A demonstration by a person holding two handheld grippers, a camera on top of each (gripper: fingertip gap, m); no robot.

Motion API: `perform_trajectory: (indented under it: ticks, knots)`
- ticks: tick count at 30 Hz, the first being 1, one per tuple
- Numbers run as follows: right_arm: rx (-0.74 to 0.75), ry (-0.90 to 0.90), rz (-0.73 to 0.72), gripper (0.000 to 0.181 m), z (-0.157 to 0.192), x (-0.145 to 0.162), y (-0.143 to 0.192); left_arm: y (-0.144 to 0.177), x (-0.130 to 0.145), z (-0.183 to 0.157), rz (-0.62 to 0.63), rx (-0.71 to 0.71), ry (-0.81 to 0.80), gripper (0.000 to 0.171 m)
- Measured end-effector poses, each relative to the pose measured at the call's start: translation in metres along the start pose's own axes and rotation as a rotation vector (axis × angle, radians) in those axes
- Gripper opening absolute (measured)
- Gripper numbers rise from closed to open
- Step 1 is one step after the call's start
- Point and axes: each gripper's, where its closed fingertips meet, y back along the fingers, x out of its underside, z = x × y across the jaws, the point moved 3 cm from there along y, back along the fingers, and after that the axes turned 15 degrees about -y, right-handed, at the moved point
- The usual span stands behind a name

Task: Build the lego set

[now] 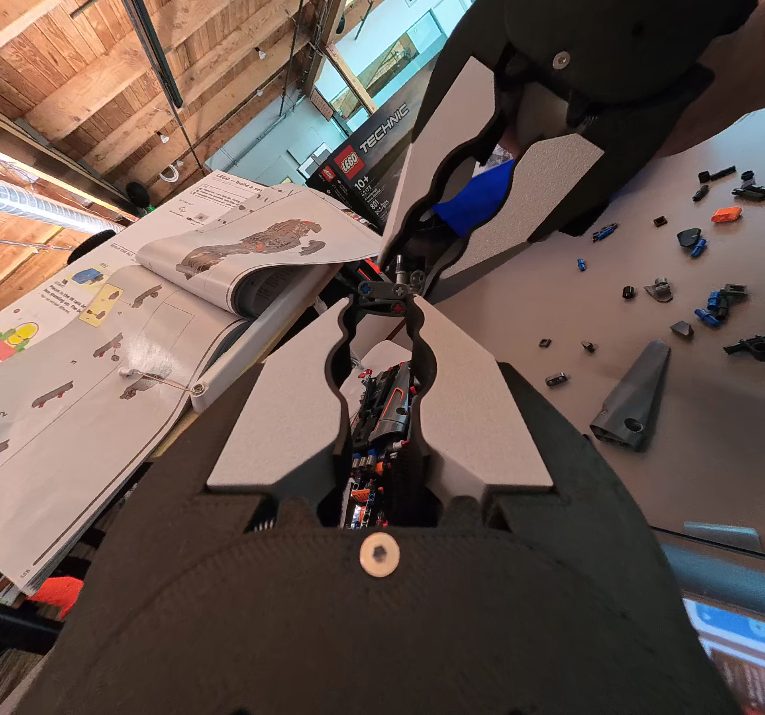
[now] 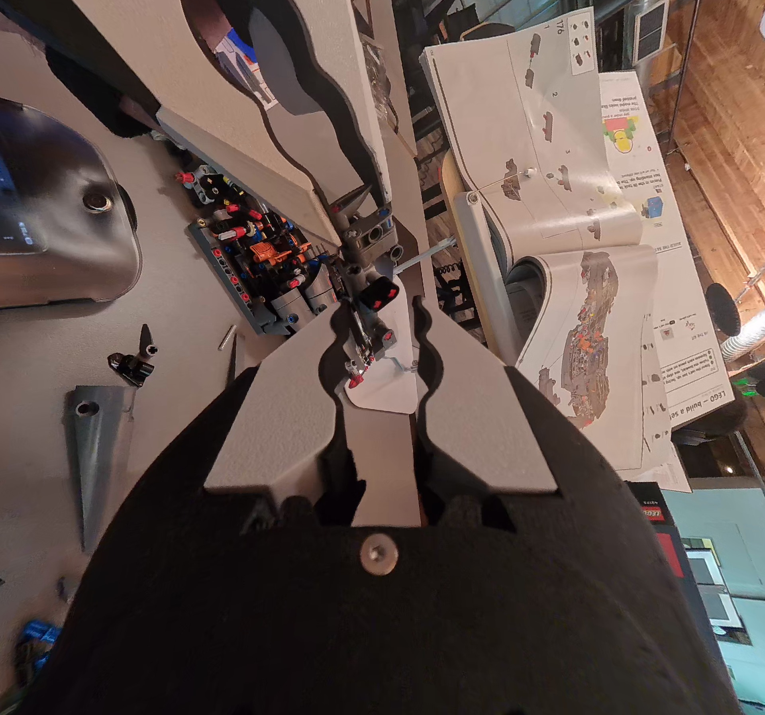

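A large, densely built Lego model (image 2: 256, 256), dark grey with orange, red and blue pins, stands on edge against the pale bench (image 1: 517, 314), with both tools meeting at its near end. The left hand-held gripper (image 1: 383, 302) has its fingers pinched onto a small black linkage with blue and red axle ends (image 1: 391, 291) at the model's tip. The right hand-held gripper (image 2: 378, 306) has its fingers spread apart around the grey end of the model, gripping nothing clearly. Much of the build looks finished, yet work remains: a long grey panel (image 1: 633, 397) and scattered small black, blue and orange pieces (image 1: 712, 302) lie loose nearby. An instruction booklet (image 1: 124, 322) lies open on a stand, beside the set's box (image 1: 364, 165).
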Motion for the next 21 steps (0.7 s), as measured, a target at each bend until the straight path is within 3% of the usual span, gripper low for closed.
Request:
perform_trajectory:
  ticks: [14, 21]
  knots:
    - [-0.004, -0.023, 0.016, 0.043, -0.0015, 0.0034, -0.0023, -0.0006, 0.0006, -0.0015, -0.001, 0.012, 0.009, 0.022]
    - [-0.017, -0.005, 0.024, 0.035, 0.0017, 0.0046, -0.0028, 0.0000, -0.0014, -0.0020, -0.003, 0.008, -0.008, 0.022]
